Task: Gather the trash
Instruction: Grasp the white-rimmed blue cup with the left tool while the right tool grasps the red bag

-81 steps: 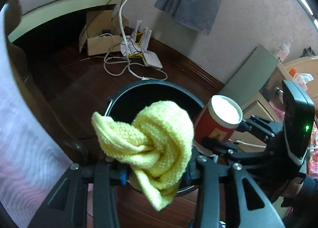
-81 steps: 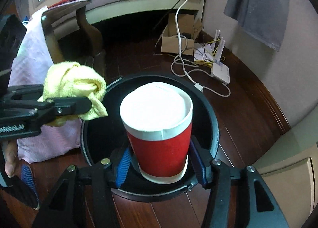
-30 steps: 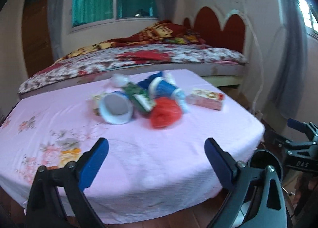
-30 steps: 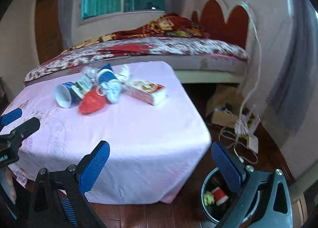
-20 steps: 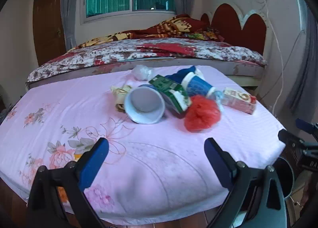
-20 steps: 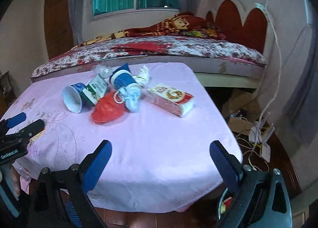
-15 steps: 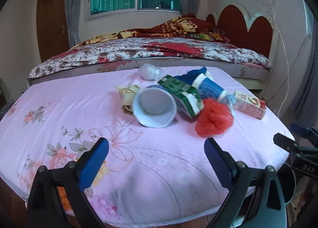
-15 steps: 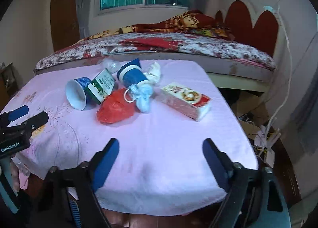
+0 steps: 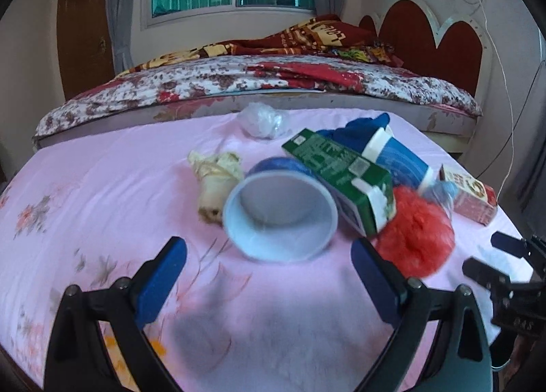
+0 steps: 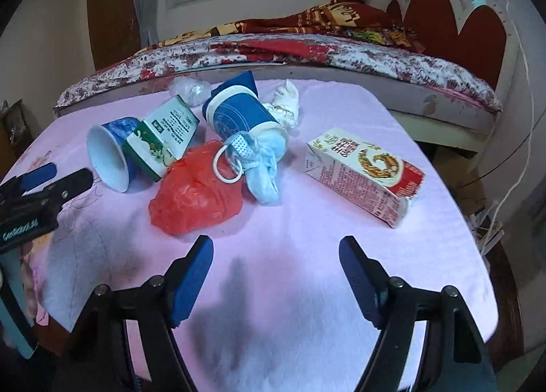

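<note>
While both my grippers hang over the near side of the pink table [image 10: 341,238], the left gripper [image 9: 269,269] has its fingers spread and empty; the right gripper [image 10: 276,262], fingers just narrowed, pinches nothing. Farther off lie two cups [image 10: 105,159], two cartons [image 10: 361,173], one red bag [image 10: 194,197].

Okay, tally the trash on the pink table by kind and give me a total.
Cups: 2, and
Cartons: 2, green, red
Plastic bags: 2, red, clear
Face mask: 1
Crumpled wrappers: 2, and
Blue cloth: 1
Total: 10
</note>
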Action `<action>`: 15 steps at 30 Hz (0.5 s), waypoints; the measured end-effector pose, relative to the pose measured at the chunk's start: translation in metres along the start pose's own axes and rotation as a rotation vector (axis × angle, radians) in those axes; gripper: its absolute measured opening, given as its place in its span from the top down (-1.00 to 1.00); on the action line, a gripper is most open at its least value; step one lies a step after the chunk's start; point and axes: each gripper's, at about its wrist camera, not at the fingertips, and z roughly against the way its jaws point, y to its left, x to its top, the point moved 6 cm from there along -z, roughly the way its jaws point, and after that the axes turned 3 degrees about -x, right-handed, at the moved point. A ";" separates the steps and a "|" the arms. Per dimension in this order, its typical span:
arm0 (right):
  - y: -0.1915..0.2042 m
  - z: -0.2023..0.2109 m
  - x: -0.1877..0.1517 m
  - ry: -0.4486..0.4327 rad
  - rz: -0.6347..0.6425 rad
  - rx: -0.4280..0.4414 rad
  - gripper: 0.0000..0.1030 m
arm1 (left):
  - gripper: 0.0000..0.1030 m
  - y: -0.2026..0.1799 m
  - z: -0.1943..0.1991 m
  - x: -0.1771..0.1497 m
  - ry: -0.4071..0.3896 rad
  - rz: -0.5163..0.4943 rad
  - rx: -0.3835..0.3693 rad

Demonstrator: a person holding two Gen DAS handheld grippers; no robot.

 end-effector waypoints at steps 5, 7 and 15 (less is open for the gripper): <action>0.018 -0.018 0.004 0.018 0.067 0.052 -0.51 | -0.89 -0.001 -0.017 0.011 0.004 -0.008 -0.016; 0.020 -0.022 0.005 0.020 0.070 0.055 -0.51 | -0.89 -0.003 -0.020 0.014 -0.005 -0.017 -0.023; 0.024 -0.032 0.007 0.026 0.069 0.068 -0.51 | -0.62 -0.003 -0.039 0.018 0.049 -0.009 -0.072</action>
